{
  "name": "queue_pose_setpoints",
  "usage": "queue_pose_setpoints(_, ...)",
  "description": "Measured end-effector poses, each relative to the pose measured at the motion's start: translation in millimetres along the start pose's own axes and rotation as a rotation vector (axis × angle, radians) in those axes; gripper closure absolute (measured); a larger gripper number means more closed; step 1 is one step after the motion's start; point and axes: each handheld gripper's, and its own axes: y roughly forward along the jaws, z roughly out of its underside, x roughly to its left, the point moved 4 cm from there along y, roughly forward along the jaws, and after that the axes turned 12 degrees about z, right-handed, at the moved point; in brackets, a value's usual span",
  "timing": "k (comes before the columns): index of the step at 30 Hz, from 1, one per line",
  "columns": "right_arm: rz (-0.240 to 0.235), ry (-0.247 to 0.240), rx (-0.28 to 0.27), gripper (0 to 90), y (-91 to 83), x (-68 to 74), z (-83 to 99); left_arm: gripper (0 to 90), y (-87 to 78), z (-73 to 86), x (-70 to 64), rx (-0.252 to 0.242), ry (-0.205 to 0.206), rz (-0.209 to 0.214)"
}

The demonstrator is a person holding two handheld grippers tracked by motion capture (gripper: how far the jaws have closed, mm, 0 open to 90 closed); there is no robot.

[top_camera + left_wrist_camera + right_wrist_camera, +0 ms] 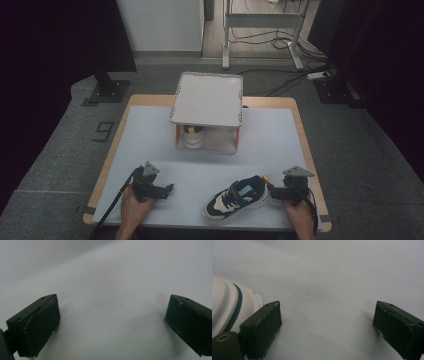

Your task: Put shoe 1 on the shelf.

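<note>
Black jaws of the left gripper (167, 189) stand wide apart over bare white sheet, nothing between them, as the left gripper view confirms (111, 322). The person's left hand (134, 206) holds it low at the near-left of the worktop (150, 150), well to the left of the sneaker (237, 197), with its cable trailing off the near edge.

At the near-right, the right gripper (272, 191) also has its jaws spread wide and grips nothing; in the right gripper view (327, 325) the white sheet lies open between them. Its tip sits just beside the sneaker's heel, and in that view the rounded white heel with a dark stripe (229, 307) lies against the outer side of one jaw, not between the two. Whether jaw and heel actually touch cannot be told. The right hand (300, 215) holds this gripper from the worktop's near edge.

The sneaker, white and dark navy with a strap across the top, lies on the white sheet with its toe pointing toward the near-left and its heel toward the right gripper.

Beyond the sneaker, toward the far side of the worktop, stands a small white two-tier rack (207, 97) with red corner posts. A second sneaker (192, 136) rests on its lower level, under the flat top tray.
</note>
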Motion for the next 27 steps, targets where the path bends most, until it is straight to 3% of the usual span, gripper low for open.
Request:
queue_pose_setpoints(6, -0.025, -0.018, 0.011, 9.7, -4.0, 0.4, 0.3, 0.0, 0.0, 0.0, -0.1, 0.0, 0.001, -0.002)
queue_pose_setpoints(11, -0.08, -0.038, -0.009, 13.5, -25.4, 2.0, -0.3, 0.0, 0.0, 0.0, -0.2, 0.001, 0.001, -0.001)
queue_pose_setpoints(18, -0.216, -0.072, -0.036, 49.1, -66.2, 22.6, 12.5, 0.0, 0.0, 0.1, -0.2, 0.001, 0.003, -0.002)
queue_pose_setpoints(20, -0.228, -0.081, -0.038, 54.6, -76.2, 29.4, 17.3, 0.0, 0.0, 0.1, -0.3, 0.0, 0.003, -0.002)
queue_pose_setpoints(27, -0.396, -0.106, -0.064, 67.8, -103.6, 63.6, 21.8, 0.0, -0.1, 0.2, -0.4, 0.001, 0.006, -0.003)
